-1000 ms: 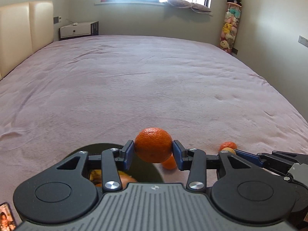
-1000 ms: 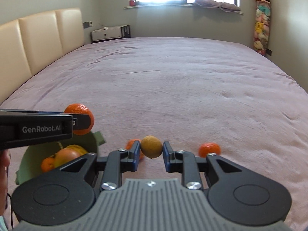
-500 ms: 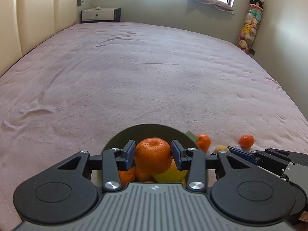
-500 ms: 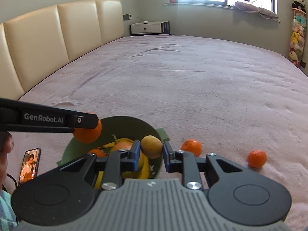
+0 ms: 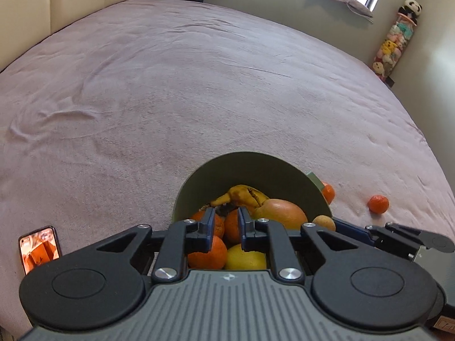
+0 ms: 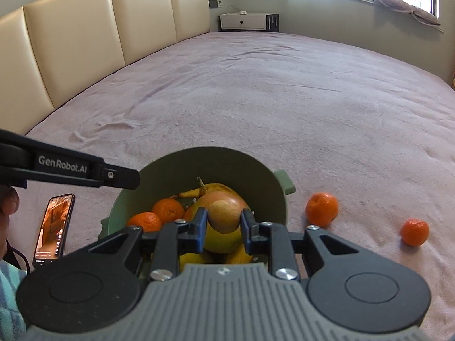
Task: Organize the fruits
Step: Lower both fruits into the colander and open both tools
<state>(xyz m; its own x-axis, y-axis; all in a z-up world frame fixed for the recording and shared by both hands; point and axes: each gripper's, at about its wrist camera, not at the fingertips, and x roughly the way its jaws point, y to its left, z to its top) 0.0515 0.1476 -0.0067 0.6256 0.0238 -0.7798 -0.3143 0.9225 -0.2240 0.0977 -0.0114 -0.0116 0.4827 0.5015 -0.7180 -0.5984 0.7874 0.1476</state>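
Observation:
A green bowl [image 5: 216, 167] [image 6: 170, 164] sits on the bed, holding tangerines [image 5: 204, 257], a banana [image 5: 244, 194], a large orange-pink fruit [image 5: 281, 211] and a yellow fruit [image 5: 246, 260]. My left gripper [image 5: 225, 224] hangs over the bowl with its jaws a little apart and nothing between them. My right gripper [image 6: 224, 226] is shut on a small yellow-brown fruit [image 6: 224, 216] above the bowl. Two tangerines [image 6: 321, 209] [image 6: 414, 231] lie on the bed right of the bowl.
A lit phone [image 6: 54, 227] lies on the bed left of the bowl. A padded headboard [image 6: 85, 37] runs along the left. A nightstand [image 6: 247, 21] and a window stand at the far end.
My left gripper let go of its tangerine into the bowl and its jaws now stand empty. Both grippers moved over the bowl; the right still holds the yellow-brown fruit.

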